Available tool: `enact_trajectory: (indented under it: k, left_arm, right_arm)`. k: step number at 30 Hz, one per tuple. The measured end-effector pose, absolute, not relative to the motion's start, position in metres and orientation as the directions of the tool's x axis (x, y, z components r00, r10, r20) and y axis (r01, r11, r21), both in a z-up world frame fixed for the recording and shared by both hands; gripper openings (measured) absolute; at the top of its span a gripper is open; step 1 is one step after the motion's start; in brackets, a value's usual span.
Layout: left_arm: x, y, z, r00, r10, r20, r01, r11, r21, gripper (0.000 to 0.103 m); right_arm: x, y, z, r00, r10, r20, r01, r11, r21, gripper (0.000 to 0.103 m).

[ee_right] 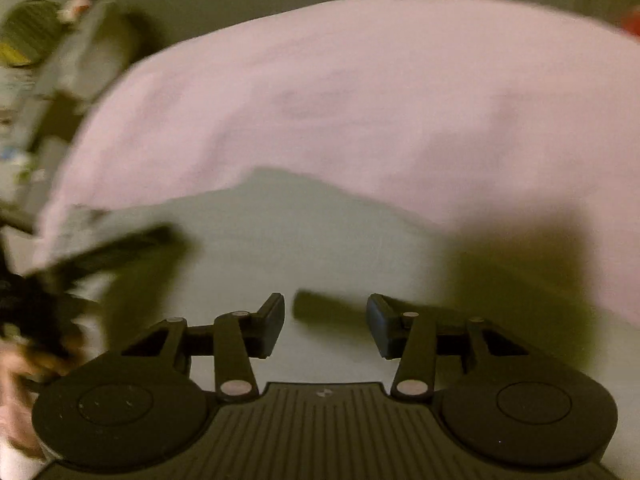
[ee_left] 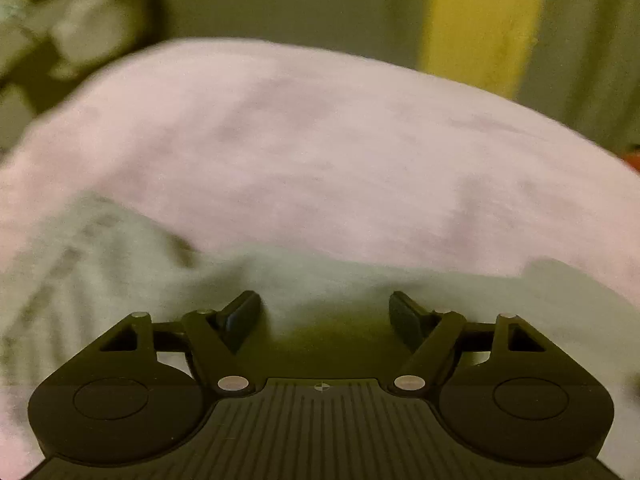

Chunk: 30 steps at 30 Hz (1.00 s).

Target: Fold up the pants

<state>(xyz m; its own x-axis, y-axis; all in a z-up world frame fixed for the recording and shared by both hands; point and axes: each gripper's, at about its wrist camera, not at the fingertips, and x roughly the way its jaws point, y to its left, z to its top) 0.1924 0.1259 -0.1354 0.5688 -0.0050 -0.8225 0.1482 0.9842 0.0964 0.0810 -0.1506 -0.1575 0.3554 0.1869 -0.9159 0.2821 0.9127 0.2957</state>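
Pale grey-green cloth pants lie ahead of both jaws (views blurred): left gripper spread wide, right gripper partly apart, both empty.

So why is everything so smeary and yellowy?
Left wrist view: the pink sheet and pale pants are smeared by motion blur, while the tongs stay sharp. Right wrist view: the same blur, plus a dark shadow on the pants. Dim, yellowish light tints both.

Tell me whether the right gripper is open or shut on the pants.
Open. The right gripper has a clear gap between its fingers, over the pale grey-green pants, nothing pinched.
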Motion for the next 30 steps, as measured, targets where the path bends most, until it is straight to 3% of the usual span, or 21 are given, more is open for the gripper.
enact_trajectory:
  k: [2,3,5,8,12,15,17,20,23,24,26,28,30]
  left_arm:
    - [0.184,0.123,-0.129,0.634,0.126,-0.763,0.074,0.972,0.222,0.082]
    - [0.176,0.118,-0.126,0.652,0.175,-0.738,0.057,0.959,0.278,0.076]
    - [0.149,0.103,-0.115,0.68,0.129,-0.721,0.125,0.949,0.288,0.076]
    - [0.097,0.064,-0.104,0.635,-0.096,-0.767,0.343,0.924,0.168,0.084]
    - [0.032,0.007,-0.107,0.534,-0.222,-0.816,0.553,0.822,0.139,0.085]
    - [-0.002,-0.026,-0.123,0.463,-0.234,-0.855,0.639,0.756,0.139,0.086]
    - [-0.015,-0.041,-0.135,0.397,-0.211,-0.893,0.663,0.739,0.12,0.086]
    - [-0.024,-0.054,-0.139,0.409,-0.173,-0.896,0.612,0.78,0.128,0.086]
    - [-0.04,-0.066,-0.133,0.387,-0.183,-0.904,0.621,0.776,0.109,0.087]
    - [-0.044,-0.07,-0.131,0.357,-0.204,-0.911,0.631,0.772,0.075,0.087]
    - [-0.056,-0.082,-0.128,0.275,-0.247,-0.929,0.657,0.754,-0.006,0.088]
    - [-0.065,-0.096,-0.133,0.22,-0.256,-0.941,0.682,0.731,-0.04,0.088]
    - [-0.081,-0.116,-0.128,0.212,-0.263,-0.941,0.724,0.69,-0.03,0.088]
  right_arm:
    - [0.06,-0.171,-0.149,0.304,-0.006,-0.953,0.384,0.916,0.117,0.046]
    - [0.049,-0.177,-0.142,0.294,-0.086,-0.952,0.391,0.92,0.038,0.047]
    - [0.017,-0.187,-0.123,0.343,-0.153,-0.927,0.349,0.937,-0.025,0.051]
    - [-0.035,-0.196,-0.106,0.412,-0.061,-0.909,0.328,0.941,0.086,0.07]
    - [-0.095,-0.211,-0.13,0.388,0.057,-0.92,0.362,0.908,0.209,0.071]
    - [-0.147,-0.242,-0.156,0.348,0.026,-0.937,0.467,0.862,0.197,0.071]
    - [-0.189,-0.27,-0.151,0.41,-0.003,-0.912,0.534,0.812,0.237,0.071]
    - [-0.249,-0.315,-0.139,0.337,-0.192,-0.922,0.702,0.704,0.11,0.073]
    - [-0.303,-0.351,-0.132,0.072,-0.434,-0.898,0.824,0.533,-0.192,0.08]
    - [-0.324,-0.361,-0.129,0.078,-0.444,-0.893,0.847,0.502,-0.175,0.084]
    - [-0.367,-0.384,-0.122,0.172,-0.392,-0.904,0.909,0.417,-0.008,0.092]
    - [-0.4,-0.396,-0.124,0.246,-0.368,-0.897,0.938,0.323,0.125,0.093]
    - [-0.426,-0.406,-0.127,0.256,-0.374,-0.891,0.953,0.251,0.169,0.093]
